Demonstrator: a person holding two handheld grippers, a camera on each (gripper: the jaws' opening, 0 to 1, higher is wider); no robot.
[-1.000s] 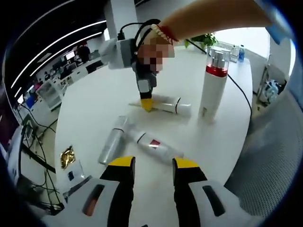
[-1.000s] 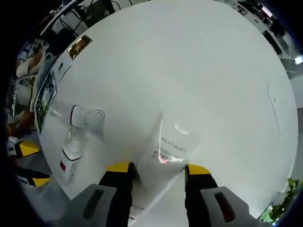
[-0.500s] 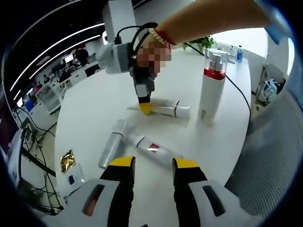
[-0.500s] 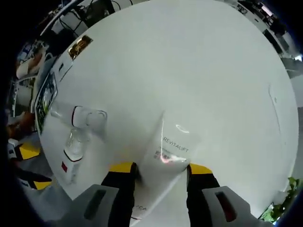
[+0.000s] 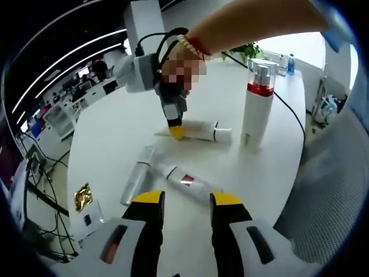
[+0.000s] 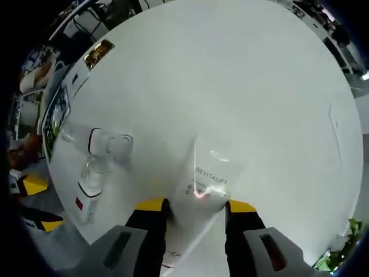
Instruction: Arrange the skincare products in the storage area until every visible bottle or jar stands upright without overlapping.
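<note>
"REVITALIFT" on the white tube (image 6: 210,179)

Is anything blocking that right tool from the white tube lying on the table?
Nothing visible. The right tool already straddles the tube, one jaw on each side. The two lying bottles and the upright bottle sit apart from it.

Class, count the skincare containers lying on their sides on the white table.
3. The tube between the right gripper's jaws, and two bottles nearer the left gripper. None looks hidden.
</note>
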